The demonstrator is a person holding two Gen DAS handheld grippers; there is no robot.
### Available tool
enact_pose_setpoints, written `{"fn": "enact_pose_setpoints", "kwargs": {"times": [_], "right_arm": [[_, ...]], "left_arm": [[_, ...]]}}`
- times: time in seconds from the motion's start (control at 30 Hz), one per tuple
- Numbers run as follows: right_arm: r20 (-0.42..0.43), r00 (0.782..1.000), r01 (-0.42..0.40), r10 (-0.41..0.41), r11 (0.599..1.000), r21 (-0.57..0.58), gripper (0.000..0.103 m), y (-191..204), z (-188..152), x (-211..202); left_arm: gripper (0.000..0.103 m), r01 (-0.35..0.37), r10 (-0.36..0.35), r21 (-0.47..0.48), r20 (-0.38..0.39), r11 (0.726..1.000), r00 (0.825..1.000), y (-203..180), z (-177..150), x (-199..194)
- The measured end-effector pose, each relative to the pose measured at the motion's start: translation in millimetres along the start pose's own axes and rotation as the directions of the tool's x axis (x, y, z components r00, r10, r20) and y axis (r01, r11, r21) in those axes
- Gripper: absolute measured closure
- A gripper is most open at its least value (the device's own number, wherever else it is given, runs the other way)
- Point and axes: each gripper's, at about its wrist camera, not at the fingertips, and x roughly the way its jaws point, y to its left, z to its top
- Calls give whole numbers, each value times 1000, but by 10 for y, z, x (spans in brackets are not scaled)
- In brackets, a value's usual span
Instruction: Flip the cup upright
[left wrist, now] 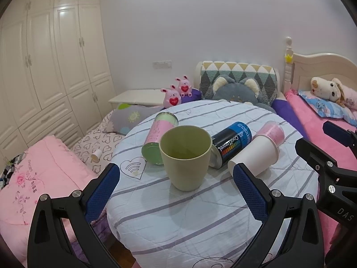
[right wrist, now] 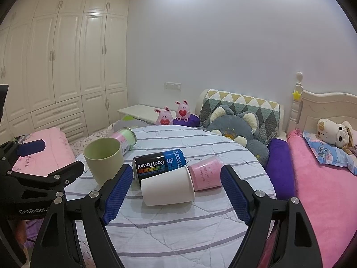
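A green cup [left wrist: 186, 156] stands upright on the round striped table [left wrist: 178, 223]; it also shows in the right wrist view [right wrist: 104, 160]. A white paper cup [left wrist: 256, 155] lies on its side to its right, also in the right wrist view [right wrist: 167, 186]. My left gripper [left wrist: 176, 178] is open and empty, just short of the green cup. My right gripper [right wrist: 176, 178] is open and empty, its fingers either side of the lying white cup, a little short of it. The right gripper shows at the right edge of the left wrist view [left wrist: 323, 156].
A dark blue CoolTowel can [right wrist: 159, 164], a pink and green can [left wrist: 158, 138] and a pink cup [right wrist: 206, 174] lie on their sides on the table. Beds with pink bedding [right wrist: 316, 189] and plush toys [right wrist: 236, 129] surround the table. A white wardrobe [left wrist: 44, 67] stands on the left.
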Motion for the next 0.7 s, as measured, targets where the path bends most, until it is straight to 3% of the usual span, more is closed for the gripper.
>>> {"fn": "enact_pose_setpoints", "kwargs": {"times": [0.7], "right_arm": [[-32,999,3,-4,1000,-20,21,116,35,62]], "left_arm": [[0,18,-18,-2,-4,1000,1000,8,-7,11]]}}
